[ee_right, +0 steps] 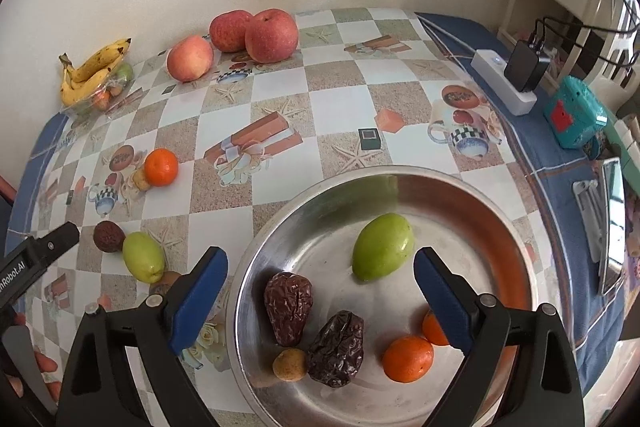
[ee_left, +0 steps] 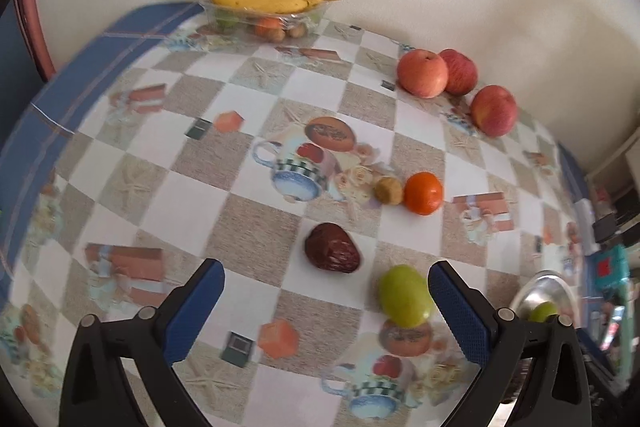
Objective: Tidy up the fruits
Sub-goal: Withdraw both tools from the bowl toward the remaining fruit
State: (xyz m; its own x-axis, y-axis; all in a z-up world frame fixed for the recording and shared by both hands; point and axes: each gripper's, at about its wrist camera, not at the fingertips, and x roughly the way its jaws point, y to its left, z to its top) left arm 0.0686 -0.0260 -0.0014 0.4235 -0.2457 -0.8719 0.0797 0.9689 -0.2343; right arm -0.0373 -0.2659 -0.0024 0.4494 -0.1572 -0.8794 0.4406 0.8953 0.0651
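The right gripper (ee_right: 320,291) hovers over a round shiny steel plate (ee_right: 460,195), its blue-padded jaws spread wide and empty. On the plate lie a smooth green oval fruit (ee_right: 383,246) at about one o'clock, two wrinkled dark red dates (ee_right: 288,307) at seven o'clock, a small tan round fruit (ee_right: 289,365) and two small oranges (ee_right: 407,358) toward five o'clock. The left gripper (ee_left: 326,299) also stands wide open with nothing held; a second green oval fruit (ee_left: 405,295) lies loose on the checked tablecloth (ee_left: 192,195) just inside its right finger, and a lone dark date (ee_left: 332,247) at twelve o'clock of the jaws.
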